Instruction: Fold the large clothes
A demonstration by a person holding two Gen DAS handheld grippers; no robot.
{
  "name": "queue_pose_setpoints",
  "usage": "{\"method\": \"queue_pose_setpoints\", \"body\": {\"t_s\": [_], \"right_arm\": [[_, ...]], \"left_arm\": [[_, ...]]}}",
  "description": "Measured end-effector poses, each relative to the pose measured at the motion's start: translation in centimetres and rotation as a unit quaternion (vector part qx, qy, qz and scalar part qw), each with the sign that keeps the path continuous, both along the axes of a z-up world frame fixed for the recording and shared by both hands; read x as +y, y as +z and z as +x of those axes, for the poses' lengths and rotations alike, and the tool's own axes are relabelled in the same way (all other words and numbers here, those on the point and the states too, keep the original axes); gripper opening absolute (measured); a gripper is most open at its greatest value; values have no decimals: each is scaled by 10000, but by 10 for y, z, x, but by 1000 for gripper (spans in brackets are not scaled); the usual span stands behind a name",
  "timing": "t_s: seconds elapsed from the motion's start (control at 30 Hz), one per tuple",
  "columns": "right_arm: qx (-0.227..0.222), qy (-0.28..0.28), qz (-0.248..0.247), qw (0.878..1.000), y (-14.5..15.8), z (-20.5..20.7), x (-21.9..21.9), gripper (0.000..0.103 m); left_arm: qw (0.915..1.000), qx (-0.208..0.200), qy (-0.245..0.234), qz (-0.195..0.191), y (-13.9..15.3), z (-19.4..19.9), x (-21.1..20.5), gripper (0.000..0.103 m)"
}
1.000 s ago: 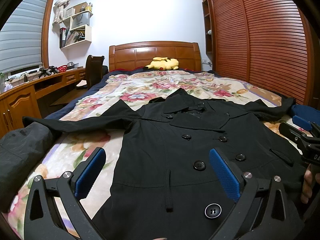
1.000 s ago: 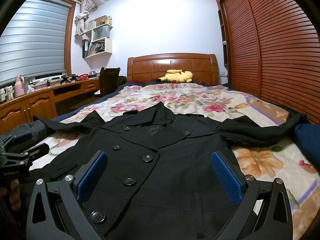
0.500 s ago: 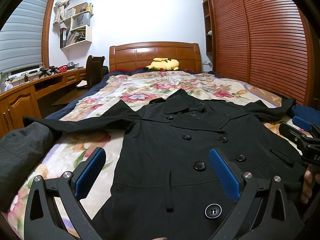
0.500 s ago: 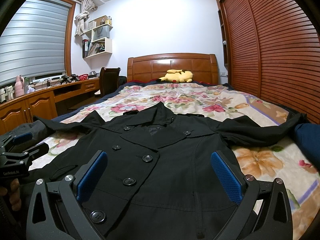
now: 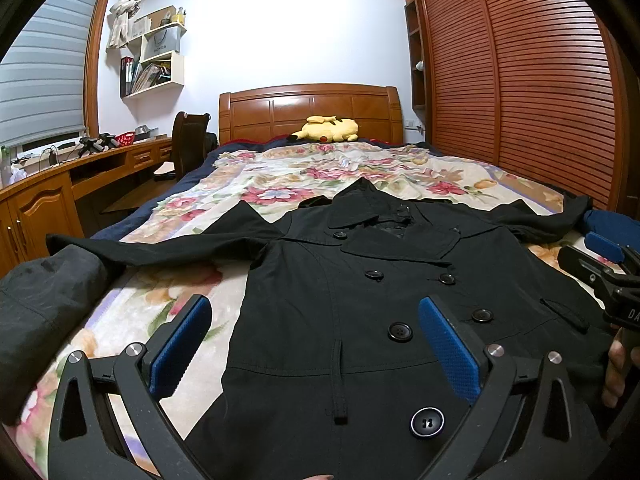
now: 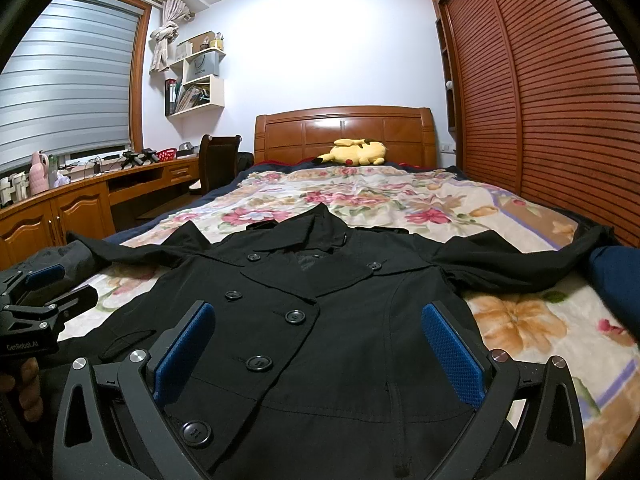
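Observation:
A black double-breasted coat (image 5: 360, 304) (image 6: 340, 312) lies flat and face up on the floral bedspread, collar toward the headboard, both sleeves spread out to the sides. My left gripper (image 5: 316, 344) hovers open above the coat's lower left front, with nothing between its blue pads. My right gripper (image 6: 318, 344) is open too, above the lower right front. Each gripper shows at the edge of the other's view, held by a hand.
The floral bedspread (image 5: 320, 176) covers the bed. A yellow plush toy (image 6: 356, 152) rests by the wooden headboard (image 5: 312, 108). A dark bundle of cloth (image 5: 44, 300) sits at the bed's left edge. A wooden desk (image 6: 80, 196) and chair stand left, slatted wardrobe doors (image 5: 520, 80) right.

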State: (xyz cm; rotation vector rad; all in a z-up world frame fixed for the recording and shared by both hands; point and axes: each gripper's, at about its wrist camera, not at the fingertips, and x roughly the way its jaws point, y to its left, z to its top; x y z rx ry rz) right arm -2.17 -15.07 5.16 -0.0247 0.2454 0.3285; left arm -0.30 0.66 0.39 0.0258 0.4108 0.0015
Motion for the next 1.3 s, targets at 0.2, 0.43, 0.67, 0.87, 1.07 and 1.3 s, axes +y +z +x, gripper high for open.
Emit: {"method": "queue_pose_setpoints", "body": {"t_s": [0.2,0.43,0.67,0.87,1.07,1.3], "right_arm": [[1,0,8,10000,3,1,-1,103],[1,-3,11,10000,3,0,-1,103],[2,-2,12,10000,3,0,-1,103],[4,-1,15,10000,3,0,-1,103],[4,0,16,10000,3,0,-1,103],[5,6,14,10000,3,0,-1,103]], "left_arm": [[10000,-1,-3,4,0,0,0,103],[10000,-4,-5,6,0,0,0,103],[10000,-6,-3,7,0,-1,0,103],[10000,-7,-5,8,-1,-1,0,103],[10000,-8,-7,11,-1,-1,0,103],[10000,-9,-7,16,-1,-1,0,103]]}}
